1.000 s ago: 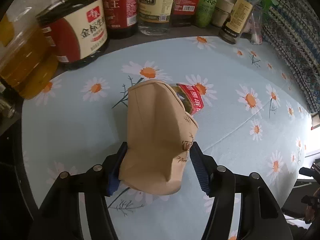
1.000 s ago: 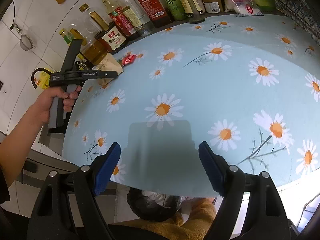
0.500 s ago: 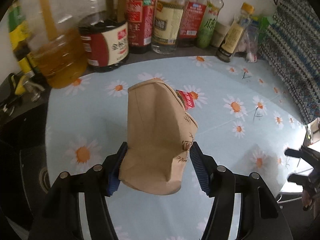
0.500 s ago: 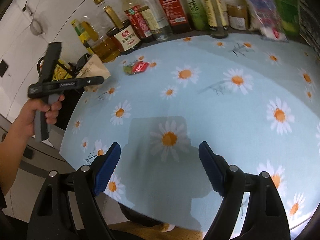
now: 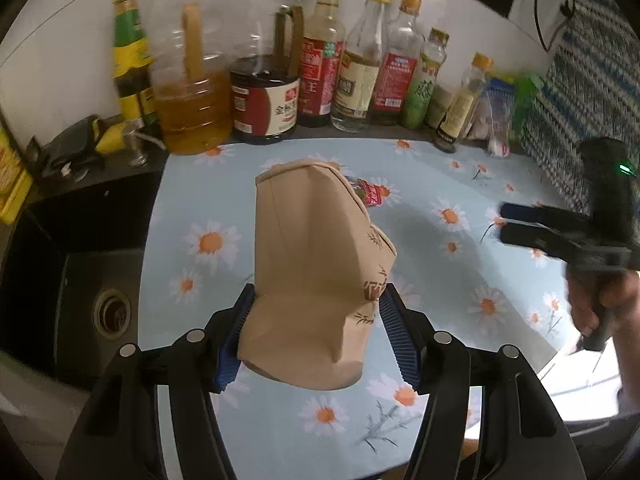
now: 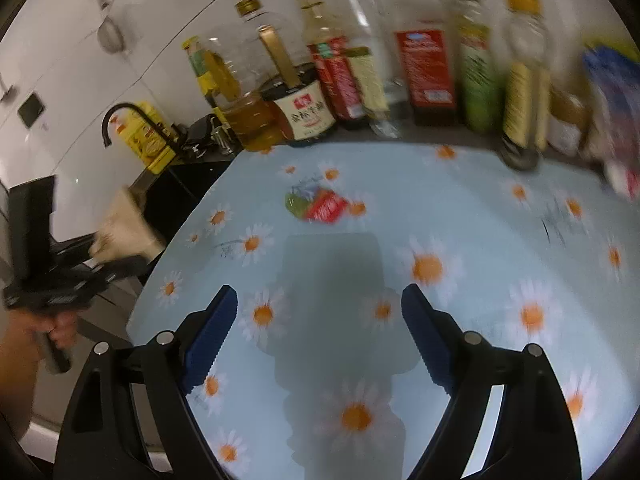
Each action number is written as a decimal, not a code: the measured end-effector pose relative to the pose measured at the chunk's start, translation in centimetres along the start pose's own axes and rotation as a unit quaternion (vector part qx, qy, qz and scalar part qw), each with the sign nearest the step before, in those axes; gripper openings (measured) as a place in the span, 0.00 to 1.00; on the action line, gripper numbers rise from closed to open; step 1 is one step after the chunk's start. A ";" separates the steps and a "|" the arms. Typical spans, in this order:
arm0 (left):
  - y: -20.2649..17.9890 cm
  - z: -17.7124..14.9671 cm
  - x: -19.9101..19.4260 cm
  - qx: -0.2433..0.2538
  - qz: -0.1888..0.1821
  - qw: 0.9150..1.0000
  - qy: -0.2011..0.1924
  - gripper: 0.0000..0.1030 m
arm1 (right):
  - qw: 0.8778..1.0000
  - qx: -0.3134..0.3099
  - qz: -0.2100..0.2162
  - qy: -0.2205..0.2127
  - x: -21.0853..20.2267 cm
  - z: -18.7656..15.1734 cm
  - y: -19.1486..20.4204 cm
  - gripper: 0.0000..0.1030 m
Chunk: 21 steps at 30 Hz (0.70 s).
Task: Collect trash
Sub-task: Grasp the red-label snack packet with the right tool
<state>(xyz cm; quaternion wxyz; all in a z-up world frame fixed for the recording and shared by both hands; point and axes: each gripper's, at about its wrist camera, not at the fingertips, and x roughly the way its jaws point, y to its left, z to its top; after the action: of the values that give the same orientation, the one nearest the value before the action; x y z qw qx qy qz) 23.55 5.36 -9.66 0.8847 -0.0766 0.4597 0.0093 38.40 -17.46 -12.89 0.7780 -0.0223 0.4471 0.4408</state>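
left gripper [image 5: 316,328] jaws pinch a crumpled tan paper bag [image 5: 316,264], lifted off the daisy-cloth table [image 5: 460,272]. right gripper [image 6: 318,336] jaws spread, opening, nothing between them — red snack wrapper [image 6: 320,205] lies on the table straight ahead and well apart, long axis roughly crosswise. right gripper looks nearer, angled down at the table.

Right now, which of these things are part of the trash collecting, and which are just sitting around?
Part of the job:
- crumpled tan paper bag, clamped in the left gripper
- red snack wrapper on the tablecloth
- right gripper, empty, jaws opening

Just there:
- sauce and oil bottles
- sink
- faucet
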 end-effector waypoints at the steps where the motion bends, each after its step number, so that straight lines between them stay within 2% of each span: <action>1: 0.0 -0.3 -0.2 -0.007 0.001 1.000 0.001 0.58 | 1.000 -0.007 0.001 0.006 0.6 0.6 0.0 0.81; 4: 0.0 -1.4 -0.5 -0.033 -0.008 0.999 0.011 0.58 | 0.999 -0.006 0.031 0.032 2.9 2.6 -0.6 0.82; 6: -0.4 -1.9 -0.7 -0.035 -0.002 0.999 0.011 0.58 | 0.998 -0.011 0.040 0.044 4.6 3.9 -0.9 0.86; 10: -0.8 -3.1 -1.3 -0.058 0.000 0.998 0.010 0.58 | 0.996 -0.031 0.021 0.078 8.1 5.9 -1.2 0.86; 12: -1.1 -4.1 -1.6 -0.075 0.000 0.997 0.009 0.58 | 0.994 -0.040 0.026 0.099 10.1 6.8 -1.4 0.86; 15: -1.5 -6.0 -1.6 -0.102 -0.007 0.995 0.014 0.58 | 0.988 -0.081 0.019 0.128 12.5 7.3 -0.7 0.86; 18: -2.1 -7.7 -1.5 -0.142 -0.036 0.989 0.028 0.58 | 0.981 -0.129 0.003 0.143 14.0 7.5 0.3 0.86; 21: -3.2 -8.7 -2.2 -0.148 -0.036 0.988 0.025 0.58 | 0.977 -0.147 -0.001 0.154 15.2 7.6 0.7 0.86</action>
<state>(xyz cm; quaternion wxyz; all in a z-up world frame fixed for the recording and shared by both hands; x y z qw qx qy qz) 15.49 1.02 -12.43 0.8518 -0.2231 0.4719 0.0434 46.28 -3.66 -18.95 0.6882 -0.2043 0.4920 0.4925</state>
